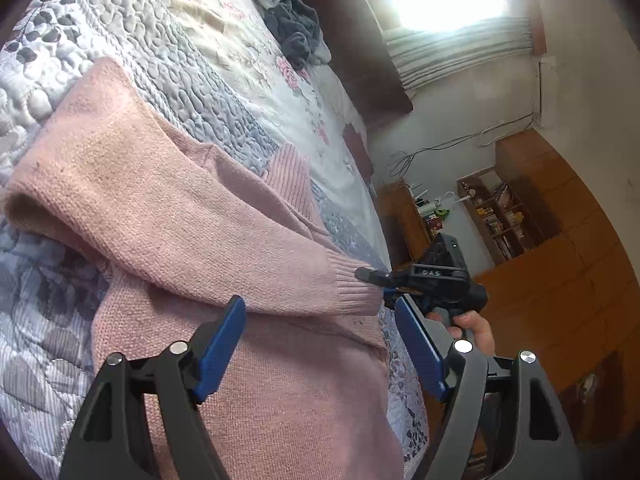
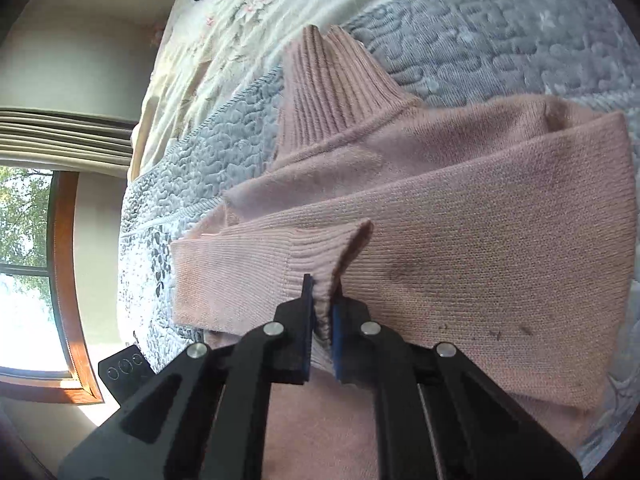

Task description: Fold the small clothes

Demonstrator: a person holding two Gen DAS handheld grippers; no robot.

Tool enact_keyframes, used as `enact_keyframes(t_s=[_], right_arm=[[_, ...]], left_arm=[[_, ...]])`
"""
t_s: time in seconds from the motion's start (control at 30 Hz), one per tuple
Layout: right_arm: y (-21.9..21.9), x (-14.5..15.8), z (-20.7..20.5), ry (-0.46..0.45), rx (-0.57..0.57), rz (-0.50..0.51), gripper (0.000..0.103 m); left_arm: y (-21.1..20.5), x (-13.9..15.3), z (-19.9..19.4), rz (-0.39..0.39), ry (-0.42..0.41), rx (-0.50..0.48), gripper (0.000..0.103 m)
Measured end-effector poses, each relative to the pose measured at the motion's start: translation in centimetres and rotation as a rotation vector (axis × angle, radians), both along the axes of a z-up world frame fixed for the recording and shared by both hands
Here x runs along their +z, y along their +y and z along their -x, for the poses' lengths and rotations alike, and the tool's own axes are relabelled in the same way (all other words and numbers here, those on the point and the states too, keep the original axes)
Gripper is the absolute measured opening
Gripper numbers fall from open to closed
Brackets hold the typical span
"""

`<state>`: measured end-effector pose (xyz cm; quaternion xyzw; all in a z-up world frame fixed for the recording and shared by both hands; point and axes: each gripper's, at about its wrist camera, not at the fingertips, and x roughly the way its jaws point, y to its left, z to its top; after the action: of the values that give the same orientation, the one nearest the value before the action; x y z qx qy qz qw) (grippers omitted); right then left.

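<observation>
Left wrist view: pink sweater (image 1: 224, 240) flat on the quilted bed (image 1: 192, 80), one sleeve folded across the body. Left gripper (image 1: 320, 344) hovers above it, jaws wide apart, holding nothing. Right gripper (image 1: 380, 280) pinches the sleeve cuff (image 1: 352, 288).

Right wrist view: right gripper (image 2: 322, 304) clamped on the ribbed cuff (image 2: 320, 264). Sleeve fold appears under way; next move likely calls for laying the cuff flat, then releasing.

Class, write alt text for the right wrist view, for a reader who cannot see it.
The right gripper, its fingers closed, pinches the ribbed cuff of a pink knitted sweater whose sleeve lies folded across its body. The sweater rests on a grey and floral quilted bedspread, with a wood-framed window at the left.
</observation>
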<state>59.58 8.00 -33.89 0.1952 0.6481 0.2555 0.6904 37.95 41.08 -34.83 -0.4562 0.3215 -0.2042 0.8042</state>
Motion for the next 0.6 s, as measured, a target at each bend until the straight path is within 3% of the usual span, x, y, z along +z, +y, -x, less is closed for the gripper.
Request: enact_keyframes(t_s=[0.13,0.27,0.4,0.6], right_arm=[[-1.3,4.9,0.1,-0.094,0.004,0.02,0.006],[-4.2,7.2,0.1,-0.156,-0.026,0.073,0.006],[-7.4,6.3,-0.1,-0.151,-0.09,0.108,0.006],[-11.8,2.0,-0.3,-0.091,-0.156,0.147,0.006]], left_arm=[[0.1,0.2,0.0,-0.001,-0.006,0.005,0.077],[0.4,0.0,0.1,0.005,-0.003,0.011,0.077],[0.3,0.0,0.0,-0.001,-0.001,0.009,0.077],[0.0,-0.3,-0.3,-0.013,0.008,0.002,0.077]])
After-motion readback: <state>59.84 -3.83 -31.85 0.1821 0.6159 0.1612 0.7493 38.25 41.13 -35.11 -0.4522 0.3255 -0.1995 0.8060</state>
